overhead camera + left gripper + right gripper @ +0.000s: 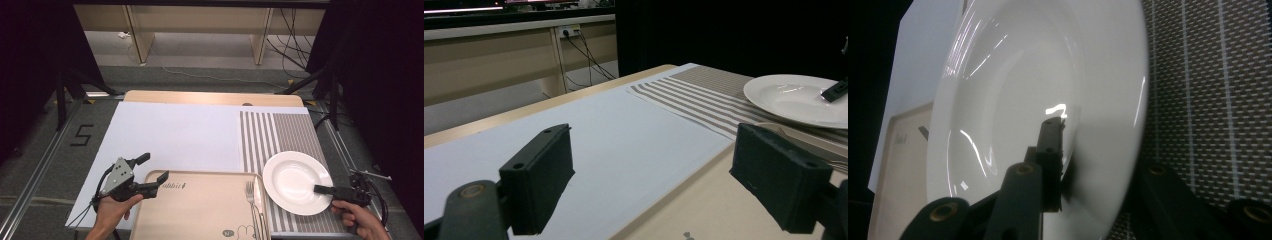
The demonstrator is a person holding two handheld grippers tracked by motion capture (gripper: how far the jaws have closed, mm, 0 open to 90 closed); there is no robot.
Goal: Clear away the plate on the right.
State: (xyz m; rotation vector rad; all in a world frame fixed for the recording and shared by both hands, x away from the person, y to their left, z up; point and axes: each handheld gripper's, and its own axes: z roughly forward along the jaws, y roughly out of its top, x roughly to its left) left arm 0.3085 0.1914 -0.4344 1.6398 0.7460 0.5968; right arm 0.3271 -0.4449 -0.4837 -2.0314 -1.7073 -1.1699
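The right tongs point(325, 189) straddle the near edge of the plate point(292, 180) on the striped mat point(280, 132), seemingly pinching it. The left tongs point(152, 168) gape empty at the tray's point(200, 207) far-left corner, beside open white sheet point(175, 135).

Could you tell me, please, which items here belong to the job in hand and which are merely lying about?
In the job:
- white plate, its rim between the jaws of the right hand-held gripper
- striped placemat under it

Lying about:
- beige tray
- fork on the tray
- white sheet
- left hand-held gripper, open, nothing between its jaws
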